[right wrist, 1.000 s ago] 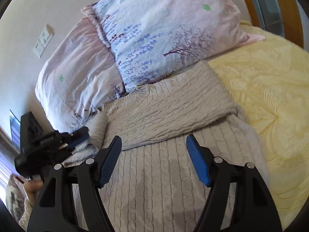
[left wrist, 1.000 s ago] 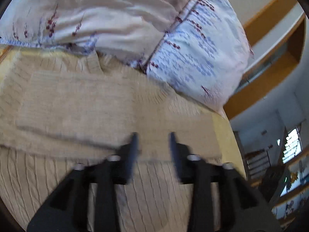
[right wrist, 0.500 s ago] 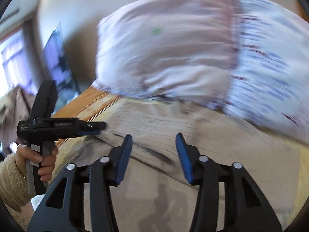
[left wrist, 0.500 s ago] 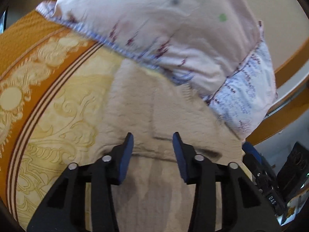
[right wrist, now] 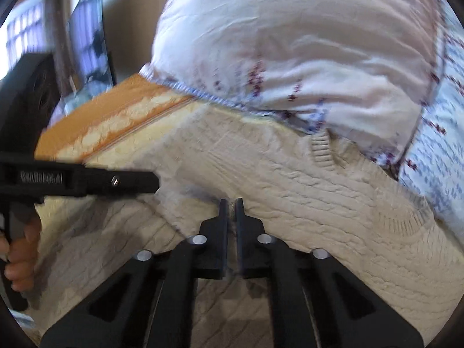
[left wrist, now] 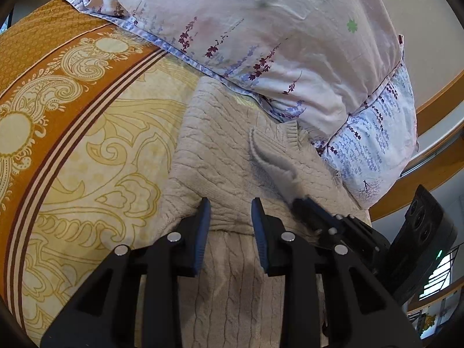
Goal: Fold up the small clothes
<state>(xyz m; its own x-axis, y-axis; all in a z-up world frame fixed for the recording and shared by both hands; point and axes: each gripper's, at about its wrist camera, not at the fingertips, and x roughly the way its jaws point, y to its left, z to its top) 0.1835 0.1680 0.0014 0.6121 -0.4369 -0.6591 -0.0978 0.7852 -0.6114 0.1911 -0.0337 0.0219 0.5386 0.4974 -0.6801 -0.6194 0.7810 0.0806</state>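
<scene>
A beige cable-knit sweater (left wrist: 220, 159) lies on the bed with its sleeves folded across the body; it also shows in the right wrist view (right wrist: 304, 191). My left gripper (left wrist: 230, 206) is open, its jaws astride the lower edge of the folded sleeve. My right gripper (right wrist: 231, 204) is shut on the folded sleeve's edge and lifts it slightly. In the left wrist view the right gripper (left wrist: 301, 203) pinches a raised flap of the sweater, just right of my left gripper. In the right wrist view the left gripper (right wrist: 150, 179) hovers at the left.
Two floral pillows (left wrist: 275, 37) lie right behind the sweater, touching its collar. The yellow bedspread (left wrist: 95, 150) with an orange patterned border (left wrist: 43, 66) spreads to the left. A wooden headboard (left wrist: 440, 101) curves at the right. A screen (right wrist: 90, 37) stands beyond the bed.
My right gripper closed on the sleeve's edge and raised it. My left gripper moved nearer the sleeve's lower edge, still open.
</scene>
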